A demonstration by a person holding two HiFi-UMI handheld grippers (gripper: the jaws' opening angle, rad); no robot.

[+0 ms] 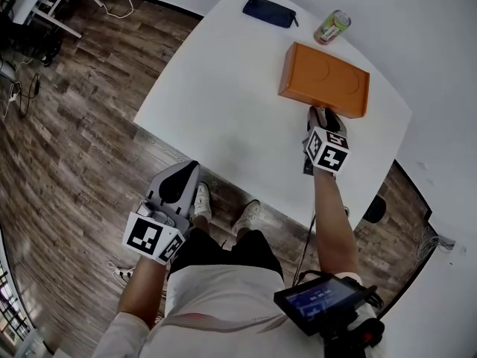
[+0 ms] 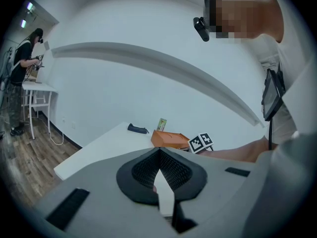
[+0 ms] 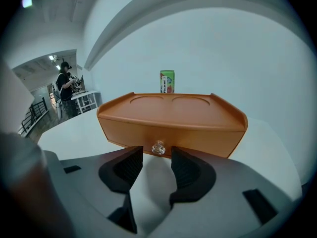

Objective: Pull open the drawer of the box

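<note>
My right gripper point(image 3: 156, 157) stands open, the clear knob point(image 3: 158, 147) just ahead of its tips. The drawer point(image 3: 198, 139) is closed, and the box point(image 1: 324, 79) sits far right on the table point(image 1: 216, 103). Only this gripper's view shows the knob. I can't read the can's point(image 3: 167, 82) print. My left gripper point(image 2: 159, 155) is closed and empty.

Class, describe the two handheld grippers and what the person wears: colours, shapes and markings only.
Both the left gripper and right gripper have grey bodies with black ribbed pads on two curved jaws. Each carries a cube with black-and-white square markers. The person wears a white top, black shorts and white shoes.
</note>
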